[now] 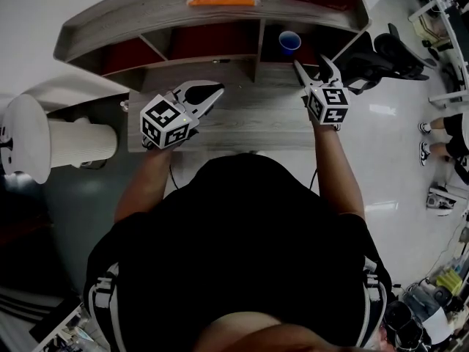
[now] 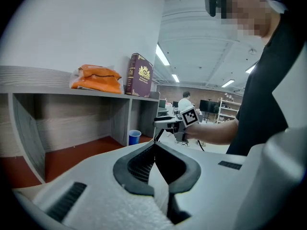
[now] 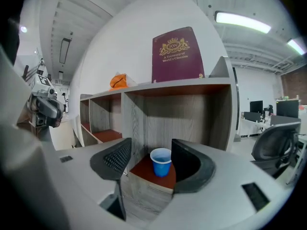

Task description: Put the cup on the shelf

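Office-like room with white walls; on the pale wood-grain table (image 1: 242, 127) stands a grey laminate shelf unit (image 1: 110, 22) with smooth red-brown compartment floors. The small blue plastic cup (image 3: 160, 161), tapered and upright, already sits in the rightmost compartment, so the task looks done. The right gripper (image 1: 314, 63) has its fingers apart, empty, short of the cup; the left gripper (image 1: 218, 92) has its fingers together on nothing. Only drawing clear seems left.

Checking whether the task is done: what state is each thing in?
Blue cup: upright in the right compartment of the shelf, ungripped.
Left gripper: jaws together, empty.
Right gripper: jaws apart, empty.
Book: standing on the shelf top.
Orange bag: lying on the shelf top.
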Available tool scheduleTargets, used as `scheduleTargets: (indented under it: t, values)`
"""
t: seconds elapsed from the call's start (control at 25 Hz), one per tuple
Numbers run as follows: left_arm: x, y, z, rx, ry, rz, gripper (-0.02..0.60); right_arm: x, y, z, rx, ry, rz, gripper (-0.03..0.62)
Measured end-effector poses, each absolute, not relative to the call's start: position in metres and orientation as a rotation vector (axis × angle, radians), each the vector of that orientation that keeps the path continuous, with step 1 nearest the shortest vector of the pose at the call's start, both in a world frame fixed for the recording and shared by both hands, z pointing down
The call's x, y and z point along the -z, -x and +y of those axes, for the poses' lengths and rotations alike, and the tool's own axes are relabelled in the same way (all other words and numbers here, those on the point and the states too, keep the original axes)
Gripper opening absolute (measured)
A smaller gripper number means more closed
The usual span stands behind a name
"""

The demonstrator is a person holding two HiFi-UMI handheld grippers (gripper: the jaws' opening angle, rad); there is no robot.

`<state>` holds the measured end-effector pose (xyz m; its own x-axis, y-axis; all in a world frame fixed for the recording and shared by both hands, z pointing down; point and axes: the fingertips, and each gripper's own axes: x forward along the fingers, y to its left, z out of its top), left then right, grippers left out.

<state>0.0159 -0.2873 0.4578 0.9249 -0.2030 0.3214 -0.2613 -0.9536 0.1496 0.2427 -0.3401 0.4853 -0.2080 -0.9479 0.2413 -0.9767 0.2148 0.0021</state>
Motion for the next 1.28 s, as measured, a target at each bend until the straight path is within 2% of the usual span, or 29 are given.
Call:
scheduleTargets:
  t: [0.24, 0.4, 0.6, 0.88, 1.28]
  values:
    - [-0.451, -0.009, -0.280, -0.410, -2.915, -0.318, 0.017, -0.454, -0.234, -0.324, -0.206, -1.863, -2.282, 0.172]
    - [-0.451, -0.006, -0.275, -0.381, -2.915, -0.317, 0.017, -0.440, -0.228, -0.310, -0.192, -1.863, -2.287, 0.135]
    - [-0.436, 0.000, -0.269, -0.276, -2.952, -0.329, 0.017, -0.423, -0.217, -0.291, -0.186, -1.861, -2.321, 0.045]
    - [-0.427, 0.013, -0.259, -0.209, -2.922, -0.306, 0.017, -0.398, -0.189, -0.263, -0.168, -1.840, -2.392, 0.011]
    - [-0.421, 0.032, -0.246, -0.154, -2.902, -0.325, 0.017, -0.374, -0.156, -0.229, -0.039, -1.784, -2.392, 0.008]
